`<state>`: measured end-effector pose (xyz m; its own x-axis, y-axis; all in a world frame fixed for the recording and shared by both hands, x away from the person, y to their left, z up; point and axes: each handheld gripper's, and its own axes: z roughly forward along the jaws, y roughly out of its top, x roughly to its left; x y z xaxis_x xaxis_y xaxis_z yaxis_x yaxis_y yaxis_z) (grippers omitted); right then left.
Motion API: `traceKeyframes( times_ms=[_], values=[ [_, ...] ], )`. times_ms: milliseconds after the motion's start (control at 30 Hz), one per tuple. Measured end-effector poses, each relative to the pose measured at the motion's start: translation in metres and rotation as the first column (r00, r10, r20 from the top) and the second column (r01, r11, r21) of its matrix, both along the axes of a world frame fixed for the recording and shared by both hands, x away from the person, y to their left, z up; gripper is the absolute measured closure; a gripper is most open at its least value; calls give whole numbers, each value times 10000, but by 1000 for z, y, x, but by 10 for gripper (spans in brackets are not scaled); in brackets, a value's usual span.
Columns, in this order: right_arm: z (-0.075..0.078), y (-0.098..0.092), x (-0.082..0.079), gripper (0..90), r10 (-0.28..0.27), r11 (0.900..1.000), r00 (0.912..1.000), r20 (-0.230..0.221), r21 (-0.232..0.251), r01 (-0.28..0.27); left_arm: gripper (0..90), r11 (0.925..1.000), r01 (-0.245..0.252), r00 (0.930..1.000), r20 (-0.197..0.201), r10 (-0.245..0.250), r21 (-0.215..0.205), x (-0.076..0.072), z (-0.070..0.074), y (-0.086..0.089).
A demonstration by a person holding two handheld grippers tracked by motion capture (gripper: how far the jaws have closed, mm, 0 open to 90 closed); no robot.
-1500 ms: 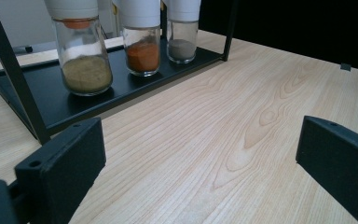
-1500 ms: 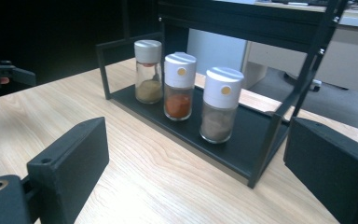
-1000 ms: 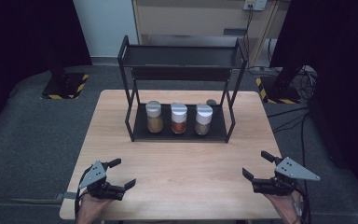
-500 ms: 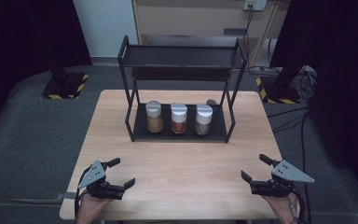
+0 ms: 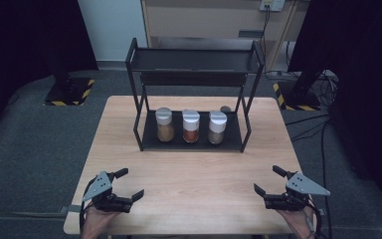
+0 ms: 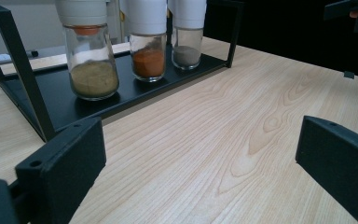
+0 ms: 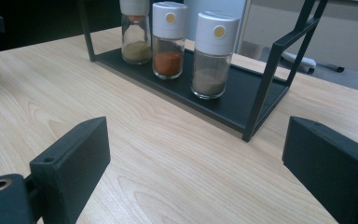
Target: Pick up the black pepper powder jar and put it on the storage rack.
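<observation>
Light wooden table [image 5: 194, 169] sits on a grey carpet floor, with dark curtains on both sides. One black metal rack with two shelves [image 5: 194, 99] stands at the far middle of the table. Three small glass spice jars with white lids [image 5: 190, 126] stand upright in a row on its bottom shelf, running left to right. One holds yellow-brown powder, one orange-red, one grey-brown. A small dark round thing behind the rack is hard to make out. The top shelf looks bare, but its inside is partly hidden. Two grippers rest near the front edge, far from the jars. The left gripper [image 5: 129, 184] has its jaws wide apart, holding nothing. The right gripper [image 5: 267, 180] does too. Both point toward the rack.
</observation>
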<state>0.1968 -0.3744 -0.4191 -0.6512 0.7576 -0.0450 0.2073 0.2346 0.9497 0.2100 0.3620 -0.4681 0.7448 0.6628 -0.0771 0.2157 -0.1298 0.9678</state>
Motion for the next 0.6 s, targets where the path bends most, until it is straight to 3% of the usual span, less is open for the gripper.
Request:
traceKeyframes(
  times_ms=[600],
  values=[
    [-1,0,1,76,-60,9999,9999,-139,-88,59,7,10000,87,10000,40,-87,15,1,0,-1]
  ],
)
